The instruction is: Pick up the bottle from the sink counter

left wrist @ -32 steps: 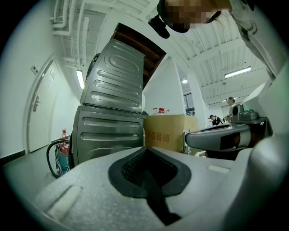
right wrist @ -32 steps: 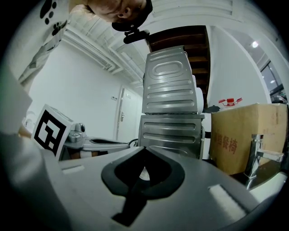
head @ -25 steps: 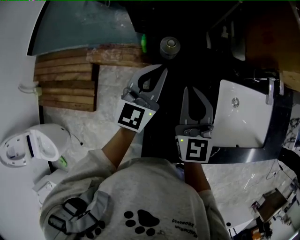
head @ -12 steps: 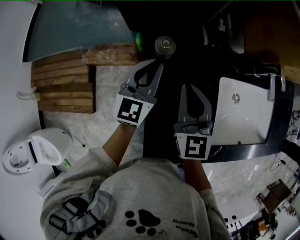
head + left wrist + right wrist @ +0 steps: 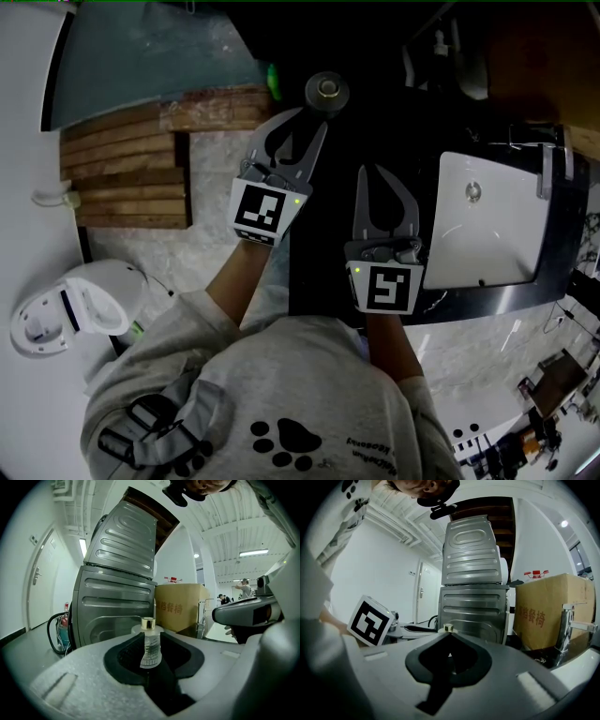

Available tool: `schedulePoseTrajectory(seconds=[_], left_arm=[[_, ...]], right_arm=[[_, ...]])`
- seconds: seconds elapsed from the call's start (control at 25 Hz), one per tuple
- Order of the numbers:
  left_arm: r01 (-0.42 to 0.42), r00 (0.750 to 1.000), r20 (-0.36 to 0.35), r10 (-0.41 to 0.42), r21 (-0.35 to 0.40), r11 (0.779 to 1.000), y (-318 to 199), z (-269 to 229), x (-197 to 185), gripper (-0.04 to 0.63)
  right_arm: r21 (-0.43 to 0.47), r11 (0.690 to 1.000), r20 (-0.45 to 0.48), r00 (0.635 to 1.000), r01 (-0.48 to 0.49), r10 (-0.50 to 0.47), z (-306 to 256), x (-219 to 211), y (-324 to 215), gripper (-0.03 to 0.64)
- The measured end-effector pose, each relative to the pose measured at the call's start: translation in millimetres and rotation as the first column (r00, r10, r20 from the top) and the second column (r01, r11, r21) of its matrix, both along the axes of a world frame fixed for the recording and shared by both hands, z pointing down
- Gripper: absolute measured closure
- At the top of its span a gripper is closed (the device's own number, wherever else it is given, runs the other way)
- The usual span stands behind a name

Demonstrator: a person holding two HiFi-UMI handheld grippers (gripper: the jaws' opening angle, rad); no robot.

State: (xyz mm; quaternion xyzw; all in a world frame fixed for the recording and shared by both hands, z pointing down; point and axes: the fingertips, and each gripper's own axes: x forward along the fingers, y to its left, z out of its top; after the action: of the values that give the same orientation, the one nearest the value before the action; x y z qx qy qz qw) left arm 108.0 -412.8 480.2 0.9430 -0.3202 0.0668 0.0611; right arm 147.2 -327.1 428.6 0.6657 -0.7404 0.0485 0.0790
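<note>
Two grippers reach out side by side over a dark sink counter [image 5: 314, 253] in the head view, each held by a bare forearm coming from a grey sleeve. The left gripper [image 5: 313, 120] points toward the upper middle of the frame. Its jaws have just been opening and now stand a small way apart, with nothing between the pads. The bottle [image 5: 151, 648] stands upright on the counter just beyond those tips, apart from them. In the left gripper view it shows through the narrow gap at the centre of the frame, a clear body with a gold cap. From above, its round cap lies near the top edge, just past the left fingertips.

The right gripper [image 5: 371, 171] sits lower and to the right, its jaws closed tip to tip and empty. In the right gripper view the bottle's gold cap peeks just over the joined tips.

A white sink basin [image 5: 487, 234] fills the right of the head view. A stack of wooden slats [image 5: 122, 169] lies at the upper left and a white toilet [image 5: 75, 305] at the lower left.
</note>
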Motion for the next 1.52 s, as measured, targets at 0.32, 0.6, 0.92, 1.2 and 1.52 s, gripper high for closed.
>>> schedulePoseTrajectory(seconds=[0.32,0.6,0.92,1.2,1.52], left_arm=[[0.016,0.997,0.075,-0.012,-0.044,0.999,-8,12,3,0.398],[-0.015,0.993,0.114,0.026,-0.104,0.995,-14,22,13,0.299],[-0.029,0.986,0.158,0.052,-0.14,0.99,-24,27,24,0.234],[-0.026,0.98,0.189,0.059,-0.173,0.985,-34,37,37,0.232],[-0.018,0.976,0.21,0.062,-0.207,0.978,-41,42,46,0.232]], right_arm=[[-0.007,1.0,0.005,1.0,-0.015,0.015,4,2,-3,0.615],[-0.009,1.0,0.008,1.0,-0.027,0.027,5,5,-5,0.615],[-0.014,0.999,0.01,0.999,-0.038,0.039,5,6,-5,0.615],[-0.021,0.999,0.013,0.999,-0.042,0.043,9,10,-8,0.615],[-0.022,0.999,0.018,0.999,-0.048,0.049,10,13,-9,0.615]])
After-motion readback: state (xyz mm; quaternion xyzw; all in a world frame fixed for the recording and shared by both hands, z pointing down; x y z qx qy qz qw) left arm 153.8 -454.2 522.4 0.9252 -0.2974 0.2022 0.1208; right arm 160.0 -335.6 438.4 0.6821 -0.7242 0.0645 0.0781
